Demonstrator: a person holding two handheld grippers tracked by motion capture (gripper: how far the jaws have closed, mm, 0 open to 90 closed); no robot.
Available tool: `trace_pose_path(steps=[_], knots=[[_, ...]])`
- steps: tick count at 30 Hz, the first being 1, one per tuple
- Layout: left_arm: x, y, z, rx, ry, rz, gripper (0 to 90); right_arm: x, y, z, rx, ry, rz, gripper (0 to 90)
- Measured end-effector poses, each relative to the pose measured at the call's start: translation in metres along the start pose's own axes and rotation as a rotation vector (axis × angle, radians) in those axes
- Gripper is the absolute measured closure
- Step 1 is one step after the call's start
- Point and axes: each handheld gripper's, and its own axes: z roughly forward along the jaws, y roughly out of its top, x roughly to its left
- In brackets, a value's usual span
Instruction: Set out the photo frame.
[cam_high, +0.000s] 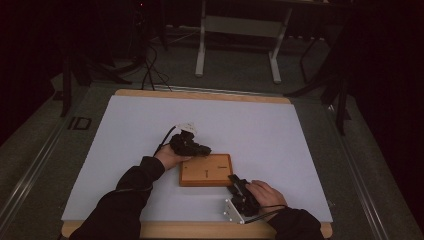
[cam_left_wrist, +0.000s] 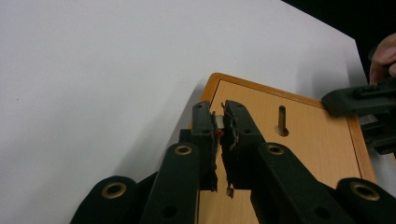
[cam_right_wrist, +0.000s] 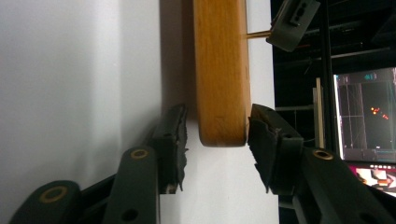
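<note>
On the white table sheet (cam_high: 150, 130), near its front middle, lies the flat rectangular wooden board (cam_high: 206, 170) with a dark slot in its top face. Its near right corner sits between the right gripper (cam_right_wrist: 217, 135) jaws, one pad at the top face, the other apart. At the board's far left corner, the left gripper (cam_left_wrist: 220, 126) is clenched on a thin peg (cam_right_wrist: 257, 34).

Item pinched in left claw (cam_left_wrist: 221, 128) too small to identify, monitor (cam_right_wrist: 366, 121) cropped
</note>
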Motion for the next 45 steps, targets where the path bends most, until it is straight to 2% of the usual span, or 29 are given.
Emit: trace_pose_path(steps=[2,5,15,18,19,20,21,23,24,26,27,28,35,38,40,43,45], knots=[[0.0,0.0,0.0,0.002,0.0,0.002,84.0,0.001,0.001,0.001,-0.001,-0.013,-0.032,58.6],[-0.002,0.0,0.0,0.005,0.002,0.011,83.8,0.002,0.002,0.002,0.003,-0.021,-0.051,63.7],[-0.009,-0.001,0.0,-0.001,0.051,0.08,82.7,0.004,0.003,0.002,-0.003,-0.023,-0.081,65.2],[-0.01,-0.001,-0.004,-0.018,0.062,0.086,71.5,-0.001,0.003,0.001,-0.01,-0.003,-0.068,65.2],[-0.01,-0.001,-0.007,-0.031,0.08,0.096,67.7,-0.002,0.002,0.001,-0.012,0.001,-0.064,65.2],[-0.011,-0.001,-0.009,-0.04,0.091,0.096,59.8,-0.004,0.002,0.001,-0.013,0.008,-0.059,65.2],[-0.011,-0.001,-0.013,-0.055,0.099,0.095,56.4,-0.006,0.002,0.001,-0.014,0.015,-0.058,65.2],[-0.013,0.0,-0.021,-0.08,0.131,0.09,41.3,-0.009,0.002,0.0,-0.018,0.031,-0.05,65.2],[-0.015,0.0,-0.026,-0.092,0.128,0.099,36.8,-0.011,0.002,0.0,-0.021,0.036,-0.045,65.2],[-0.018,0.0,-0.032,-0.085,0.135,0.11,29.7,-0.014,0.001,0.0,-0.027,0.046,-0.035,65.5],[-0.019,0.0,-0.034,-0.081,0.127,0.113,20.4,-0.017,0.001,-0.001,-0.029,0.053,-0.03,65.7],[-0.02,0.0,-0.036,-0.077,0.137,0.117,15.7,-0.019,0.001,-0.001,-0.032,0.058,-0.023,65.8],[-0.029,-0.004,-0.05,-0.109,0.141,0.117,11.8,-0.032,0.002,-0.002,-0.042,0.091,-0.009,66.8],[-0.034,-0.008,-0.06,-0.115,0.142,0.123,10.7,-0.038,0.001,-0.003,-0.042,0.114,0.015,67.2],[-0.034,-0.009,-0.064,-0.117,0.147,0.128,10.6,-0.04,0.001,-0.003,-0.05,0.111,0.005,67.6],[-0.034,-0.014,-0.08,-0.131,0.158,0.116,10.3,-0.046,0.0,-0.003,-0.055,0.129,0.009,68.2],[-0.036,-0.019,-0.089,-0.13,0.176,0.125,9.3,-0.049,-0.001,-0.002,-0.065,0.133,-0.002,68.5]])
